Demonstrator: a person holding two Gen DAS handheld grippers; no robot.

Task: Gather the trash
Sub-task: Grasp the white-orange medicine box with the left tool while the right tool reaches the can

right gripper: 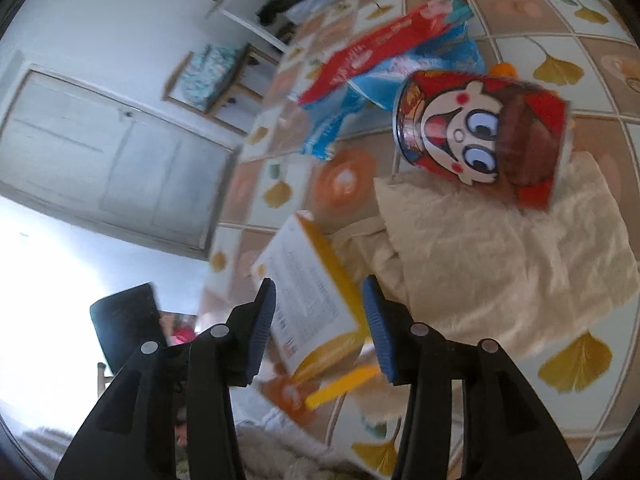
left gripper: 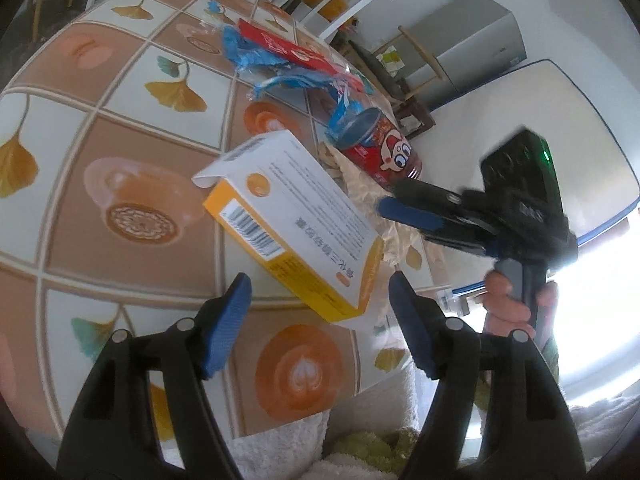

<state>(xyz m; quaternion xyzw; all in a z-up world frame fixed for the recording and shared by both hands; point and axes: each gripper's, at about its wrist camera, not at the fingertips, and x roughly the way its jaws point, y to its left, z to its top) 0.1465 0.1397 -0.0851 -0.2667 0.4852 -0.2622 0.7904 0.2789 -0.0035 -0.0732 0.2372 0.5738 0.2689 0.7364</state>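
Observation:
A yellow and white carton (left gripper: pixel 296 220) lies flat on the patterned table (left gripper: pixel 120 120) with one end flap open. My left gripper (left gripper: pixel 320 296) is open, and the carton's near corner sits between its pads untouched. A hand (left gripper: pixel 508 304) holds my right gripper (left gripper: pixel 390 198) at the carton's right side. In the right wrist view that gripper (right gripper: pixel 320 296) is open with the carton (right gripper: pixel 308 280) between its fingers, not pressed. Behind lie a red cartoon can (right gripper: pixel 480 140) on its side, crumpled beige paper (right gripper: pixel 500 264), a red wrapper (right gripper: pixel 372 52) and blue plastic scraps (left gripper: pixel 248 52).
The table edge runs close along the right side of the trash, with floor, a wooden stool (left gripper: pixel 416 92) and a grey fridge (left gripper: pixel 472 40) beyond. A white towel (left gripper: pixel 280 440) lies at the near table edge. A white door (right gripper: pixel 112 160) stands across the room.

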